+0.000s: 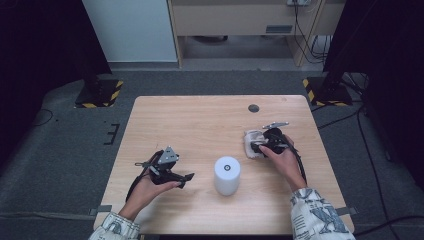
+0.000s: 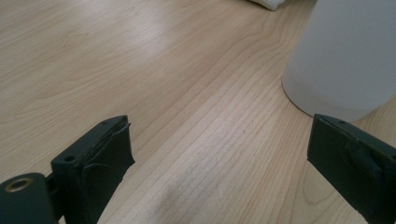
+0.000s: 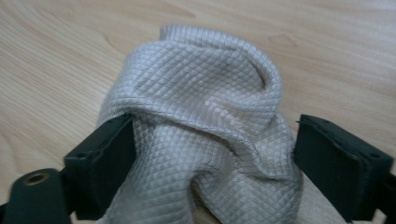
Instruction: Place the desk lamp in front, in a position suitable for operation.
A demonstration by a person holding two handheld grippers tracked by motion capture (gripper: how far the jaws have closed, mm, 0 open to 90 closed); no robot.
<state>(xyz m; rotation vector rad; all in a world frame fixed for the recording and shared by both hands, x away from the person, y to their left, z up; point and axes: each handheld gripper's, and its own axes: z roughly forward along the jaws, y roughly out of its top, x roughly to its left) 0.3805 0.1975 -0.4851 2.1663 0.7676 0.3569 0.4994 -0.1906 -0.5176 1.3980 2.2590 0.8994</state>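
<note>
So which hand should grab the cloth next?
The right. The right hand-held gripper already has its open jaws on either side of the crumpled cloth. The left hand-held gripper is across the table, open over bare wood near the white cylinder.

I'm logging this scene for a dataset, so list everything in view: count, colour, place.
Cloth: one, whitish, quilted, crumpled at table's right, between the right gripper's jaws.
Cylinder: one, white, upright, near table's front middle.
Table: one, light wood.
Round disc: one, dark, far part of tabletop.
Stand bases: two, black with yellow stripes, on floor behind table.
Left gripper: black, open over bare wood.
Right gripper: black, jaws apart around cloth.
</note>
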